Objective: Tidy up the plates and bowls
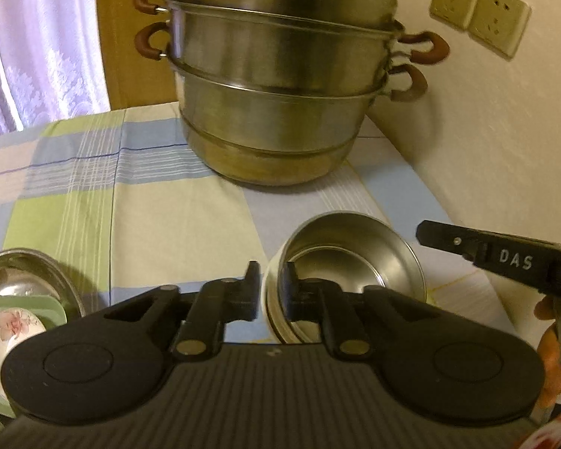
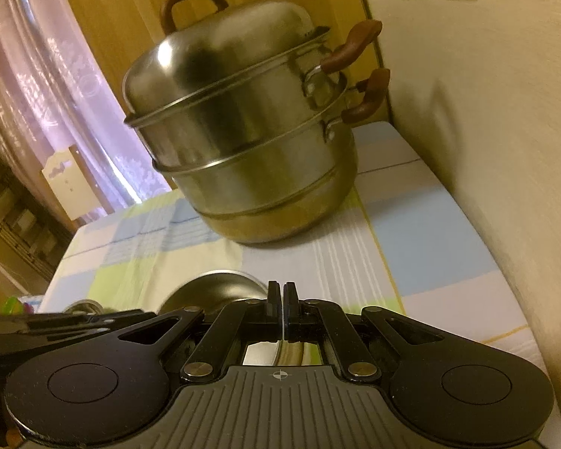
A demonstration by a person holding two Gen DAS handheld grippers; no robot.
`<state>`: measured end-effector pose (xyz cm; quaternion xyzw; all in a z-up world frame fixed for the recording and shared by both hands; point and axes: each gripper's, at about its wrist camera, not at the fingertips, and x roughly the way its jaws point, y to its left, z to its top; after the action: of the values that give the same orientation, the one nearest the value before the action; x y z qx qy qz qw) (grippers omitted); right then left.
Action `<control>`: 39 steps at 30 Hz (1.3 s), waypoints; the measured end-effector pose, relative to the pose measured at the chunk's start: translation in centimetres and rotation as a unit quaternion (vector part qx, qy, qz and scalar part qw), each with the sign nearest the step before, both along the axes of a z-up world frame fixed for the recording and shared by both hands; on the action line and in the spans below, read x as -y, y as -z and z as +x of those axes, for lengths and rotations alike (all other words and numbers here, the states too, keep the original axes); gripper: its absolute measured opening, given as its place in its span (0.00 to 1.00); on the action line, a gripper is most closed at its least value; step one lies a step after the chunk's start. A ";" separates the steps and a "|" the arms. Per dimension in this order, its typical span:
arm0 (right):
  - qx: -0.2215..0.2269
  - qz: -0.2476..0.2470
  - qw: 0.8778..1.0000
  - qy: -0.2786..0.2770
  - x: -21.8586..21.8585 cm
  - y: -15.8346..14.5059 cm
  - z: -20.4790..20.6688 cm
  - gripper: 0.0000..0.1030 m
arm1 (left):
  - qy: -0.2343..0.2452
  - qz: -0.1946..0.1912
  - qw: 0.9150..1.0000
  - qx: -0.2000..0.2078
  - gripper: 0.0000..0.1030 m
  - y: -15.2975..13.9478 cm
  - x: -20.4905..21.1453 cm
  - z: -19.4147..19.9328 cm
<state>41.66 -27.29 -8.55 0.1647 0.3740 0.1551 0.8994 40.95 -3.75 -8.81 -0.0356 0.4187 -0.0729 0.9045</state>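
Observation:
In the left wrist view my left gripper (image 1: 270, 280) is shut on the near rim of a stack of steel bowls (image 1: 355, 262), which is tilted over the checked cloth. At the lower left a steel plate (image 1: 52, 273) holds a green dish (image 1: 37, 305) and a white flowered bowl (image 1: 7, 331). My right gripper's finger (image 1: 478, 250) reaches in from the right, beside the steel bowls. In the right wrist view my right gripper (image 2: 282, 292) is shut with nothing between its pads. A steel bowl (image 2: 213, 292) shows just behind and left of it.
A big two-tier steel steamer pot (image 1: 280, 86) with brown handles stands at the back of the table (image 1: 149, 205), also in the right wrist view (image 2: 243, 149). A cream wall (image 1: 486, 131) with sockets borders the right side. A curtain (image 1: 37, 37) hangs at the back left.

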 end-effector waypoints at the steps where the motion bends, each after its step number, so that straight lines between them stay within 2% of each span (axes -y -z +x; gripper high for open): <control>1: -0.004 0.001 1.000 -0.003 0.1 -0.1 0.2 0.05 | -0.002 -0.004 1.000 -0.002 0.24 0.0 -0.2 0.0; 2: -0.010 0.002 1.000 -0.009 0.1 -0.2 0.5 0.09 | -0.004 -0.007 1.000 -0.004 0.25 0.1 -0.3 0.1; 3: -0.017 0.001 1.000 -0.014 0.1 -0.1 0.7 0.23 | -0.005 -0.008 1.000 -0.007 0.25 0.2 -0.4 0.1; 4: -0.023 0.000 1.000 -0.018 0.0 0.1 0.9 0.41 | -0.007 -0.008 1.000 -0.011 0.25 0.3 -0.4 0.2; 6: -0.029 0.000 0.999 -0.015 -0.1 0.5 0.9 0.46 | -0.011 -0.009 1.000 -0.018 0.25 0.7 -0.5 0.4; 18: -0.101 -0.004 0.995 -0.010 -1.4 4.1 2.0 0.45 | -0.015 -0.019 0.997 -0.067 0.26 3.1 0.2 1.5; 22: -0.116 0.002 0.993 -0.006 -1.3 4.6 2.2 0.37 | -0.014 -0.025 0.996 -0.082 0.25 3.8 0.4 1.7; 28: -0.120 0.004 0.993 0.005 -1.1 5.0 2.2 0.29 | -0.012 -0.022 0.996 -0.089 0.22 4.6 0.6 1.8; 39: -0.135 0.001 0.991 0.001 -2.2 4.7 1.9 0.25 | -0.021 -0.019 0.996 -0.089 0.21 4.4 -0.5 0.9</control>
<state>43.60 -25.13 -13.23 0.1855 0.4920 0.1304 0.8406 41.81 -3.27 -13.16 -0.0672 0.4950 -0.0587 0.8643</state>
